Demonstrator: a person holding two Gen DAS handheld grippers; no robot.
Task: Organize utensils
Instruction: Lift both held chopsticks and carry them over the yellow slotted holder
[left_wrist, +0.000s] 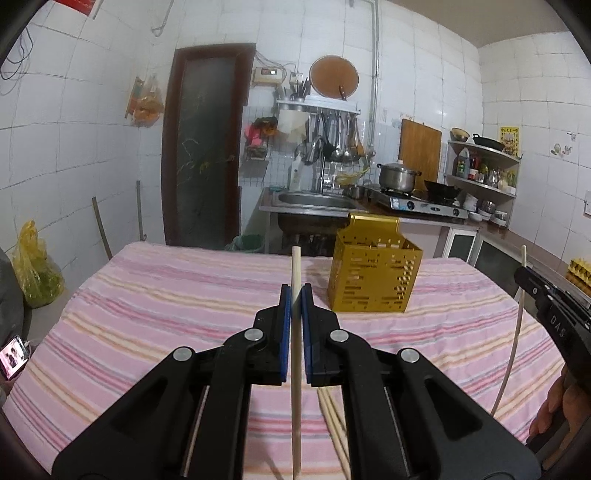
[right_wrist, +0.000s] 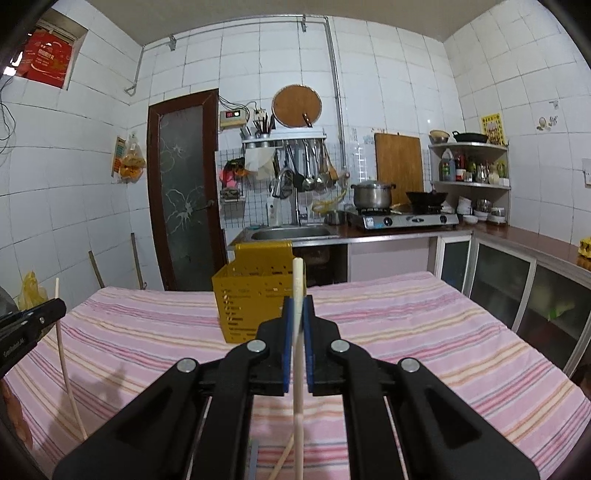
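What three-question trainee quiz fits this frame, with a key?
1. True or false: both tongs are shut on a chopstick.
2. Which colour is the perforated holder: A green, B yellow, C white?
3. What covers the table?

Key:
1. True: left tongs grip one chopstick, right tongs grip another chopstick.
2. B, the yellow holder.
3. A pink striped cloth.

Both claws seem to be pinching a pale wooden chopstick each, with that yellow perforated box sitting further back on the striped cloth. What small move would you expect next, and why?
Probably carrying both sticks forward to above the yellow perforated metal holder. The left gripper is shut on a pale wooden chopstick, the right gripper on another chopstick, both held upright, and the holder's open top lies ahead of them.
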